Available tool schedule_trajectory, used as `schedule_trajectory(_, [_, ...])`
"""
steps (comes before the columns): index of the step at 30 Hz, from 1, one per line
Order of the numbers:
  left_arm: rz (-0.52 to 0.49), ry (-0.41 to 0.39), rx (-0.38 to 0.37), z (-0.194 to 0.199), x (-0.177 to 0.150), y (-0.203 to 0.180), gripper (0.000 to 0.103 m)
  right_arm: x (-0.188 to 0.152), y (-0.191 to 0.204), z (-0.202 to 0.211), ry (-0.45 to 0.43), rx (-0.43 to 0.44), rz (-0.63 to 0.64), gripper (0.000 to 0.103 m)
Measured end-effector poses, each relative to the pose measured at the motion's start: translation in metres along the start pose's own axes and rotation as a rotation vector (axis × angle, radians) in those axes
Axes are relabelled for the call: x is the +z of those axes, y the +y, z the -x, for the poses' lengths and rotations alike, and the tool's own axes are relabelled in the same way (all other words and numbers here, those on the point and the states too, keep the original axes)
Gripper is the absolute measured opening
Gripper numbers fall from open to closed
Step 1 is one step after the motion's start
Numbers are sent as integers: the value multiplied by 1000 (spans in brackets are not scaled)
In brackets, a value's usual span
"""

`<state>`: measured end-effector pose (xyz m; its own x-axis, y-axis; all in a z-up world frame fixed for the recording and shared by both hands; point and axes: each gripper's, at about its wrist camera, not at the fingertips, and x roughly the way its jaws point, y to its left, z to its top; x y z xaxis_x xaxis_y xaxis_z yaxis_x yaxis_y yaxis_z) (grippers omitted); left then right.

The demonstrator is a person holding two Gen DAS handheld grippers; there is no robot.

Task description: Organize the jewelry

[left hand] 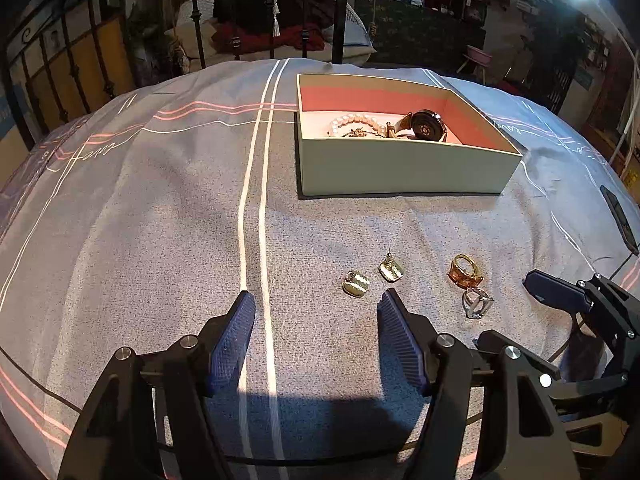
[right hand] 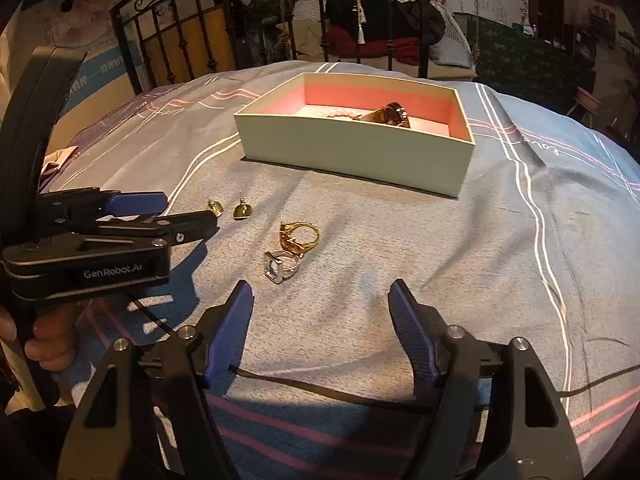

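Note:
An open box (left hand: 400, 172) with a pink lining stands on the grey bedspread; it holds a pearl bracelet (left hand: 356, 122) and a dark watch (left hand: 426, 126). In front of it lie two gold earrings (left hand: 356, 283) (left hand: 391, 270), a gold ring with an amber stone (left hand: 465, 271) and a silver ring (left hand: 476, 303). My left gripper (left hand: 316, 300) is open and empty, just short of the earrings. My right gripper (right hand: 320, 292) is open and empty, just short of the silver ring (right hand: 280, 266) and gold ring (right hand: 298, 237). The box (right hand: 360, 148) and earrings (right hand: 243, 210) also show in the right wrist view.
The bedspread (left hand: 160, 220) has white and pink stripes. A black iron bed frame (left hand: 340, 8) stands behind, with a cluttered room beyond. A dark flat object (left hand: 620, 216) lies at the right edge. A thin cable (right hand: 360, 396) runs across the cloth near my right gripper.

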<state>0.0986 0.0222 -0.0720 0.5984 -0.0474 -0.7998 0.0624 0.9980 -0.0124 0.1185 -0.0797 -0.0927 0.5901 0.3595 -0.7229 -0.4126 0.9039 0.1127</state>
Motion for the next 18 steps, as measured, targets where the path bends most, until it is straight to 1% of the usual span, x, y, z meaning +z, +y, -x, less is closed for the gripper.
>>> schedule_trajectory(4, [-32,-1,-11,-7,4,-2,63,10,7,-11,19,11,19,54])
schedule_trajectory(6, [-54,-5,-19,-10,6,-5,63,13,9,-14,24,8,26,51])
schedule_trajectory(9, [-78,-15,-29,-12,6,-8,56,13,12,-15,22,0,41,49])
schedule_trajectory(11, [-92,-26,-42,-11,4,-10,46,13,12,-14,22,-2,45,48])
schedule_trajectory(13, [-115,-41,-57,-9,3,-14,21,13,13,-15,22,-3,53,44])
schedule_trajectory(14, [-122,-48,-58,-8,2,-16,16,14,14,-15,22,-2,59,42])
schedule_trajectory(16, [-116,-53,-56,-8,1,-15,11,13,17,-16,20,5,76,33])
schedule_trajectory(17, [-106,-53,-62,-8,2,-13,9,13,19,-16,21,10,84,31])
schedule_trajectory(18, [-94,-52,-71,-7,2,-11,9,12,19,-16,19,14,88,26])
